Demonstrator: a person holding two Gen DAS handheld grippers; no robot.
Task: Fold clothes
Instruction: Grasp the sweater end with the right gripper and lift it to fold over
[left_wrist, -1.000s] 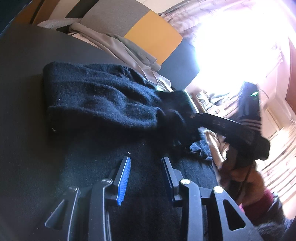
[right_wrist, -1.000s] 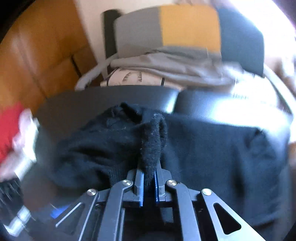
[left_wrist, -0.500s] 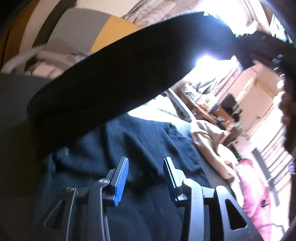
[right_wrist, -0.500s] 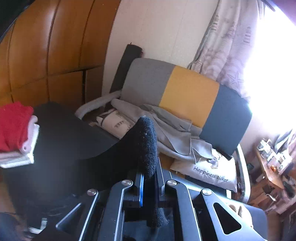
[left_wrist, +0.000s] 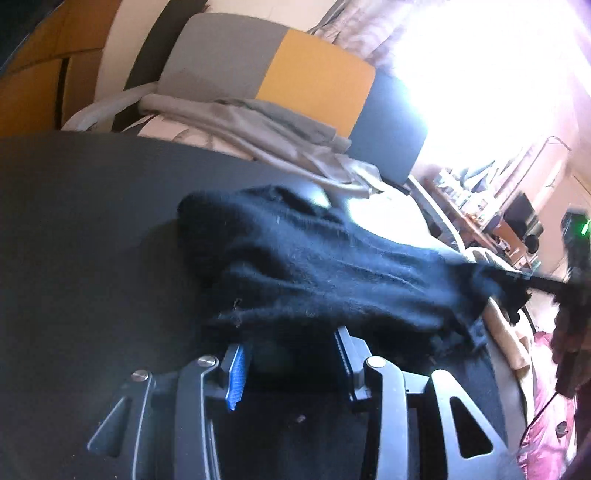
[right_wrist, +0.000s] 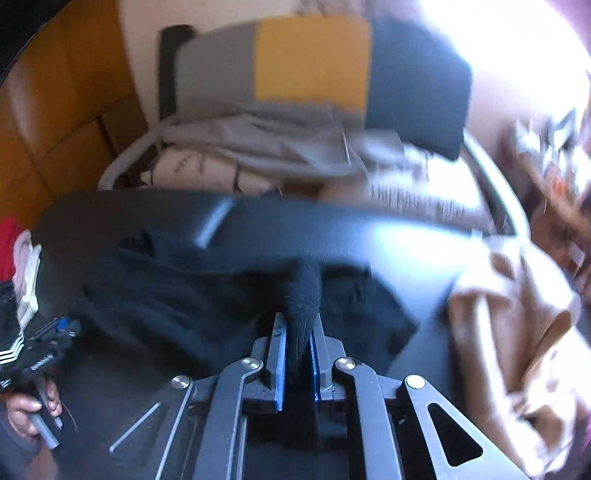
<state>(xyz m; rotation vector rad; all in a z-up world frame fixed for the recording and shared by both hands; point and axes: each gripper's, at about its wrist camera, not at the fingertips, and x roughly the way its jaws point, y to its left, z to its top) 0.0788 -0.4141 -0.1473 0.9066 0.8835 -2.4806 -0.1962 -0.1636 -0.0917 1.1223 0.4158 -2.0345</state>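
Note:
A black knit sweater (left_wrist: 314, 266) lies bunched on the dark table (left_wrist: 74, 221). In the left wrist view its near edge drapes over the tips of my left gripper (left_wrist: 290, 350), which is open with the blue pads wide apart. At the far right my right gripper (left_wrist: 574, 291) draws one end of the cloth into a taut point. In the right wrist view, which is blurred by motion, my right gripper (right_wrist: 298, 332) is shut on a narrow fold of the sweater (right_wrist: 166, 295) just above the table. The left gripper (right_wrist: 61, 328) shows at the lower left, held by a hand (right_wrist: 33, 410).
Behind the table stands a chair (left_wrist: 314, 74) with a grey, yellow and dark back, piled with grey clothes (left_wrist: 258, 125). A beige garment (right_wrist: 517, 314) lies at the table's right end. Folded red and white clothes (right_wrist: 18, 258) sit at the left. Something pink (left_wrist: 546, 406) lies low on the right.
The right gripper had lifted the sweater high over the table; it has now come down and to the right, laying the cloth across the table and over the left gripper's tips.

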